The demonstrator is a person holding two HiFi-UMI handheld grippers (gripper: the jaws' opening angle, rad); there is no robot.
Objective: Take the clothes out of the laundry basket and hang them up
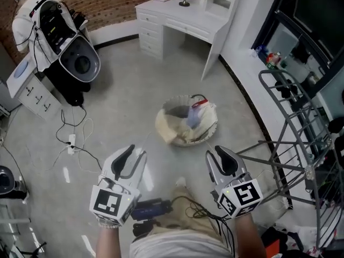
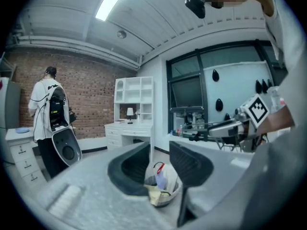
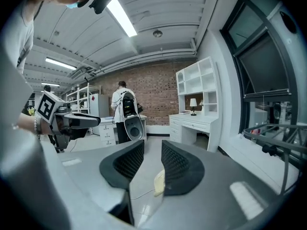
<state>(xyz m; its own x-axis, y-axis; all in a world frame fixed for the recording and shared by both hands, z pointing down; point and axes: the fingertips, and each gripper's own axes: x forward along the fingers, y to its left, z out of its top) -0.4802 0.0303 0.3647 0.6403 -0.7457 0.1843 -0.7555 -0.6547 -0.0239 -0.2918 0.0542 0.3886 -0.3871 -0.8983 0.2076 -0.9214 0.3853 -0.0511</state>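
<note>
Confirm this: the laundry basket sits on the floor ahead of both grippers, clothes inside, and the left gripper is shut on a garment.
Wrong on the grip. The left gripper view shows the left gripper with its jaws apart and empty. The laundry basket does sit on the floor ahead of it and the right gripper, clothes inside.

A red-brown brick wall backs a white shelved wooden desk on pale glossy floor, beside dark-framed windows.

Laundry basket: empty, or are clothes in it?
Not empty. The laundry basket holds a cream cloth draped over its rim and a blue garment.
</note>
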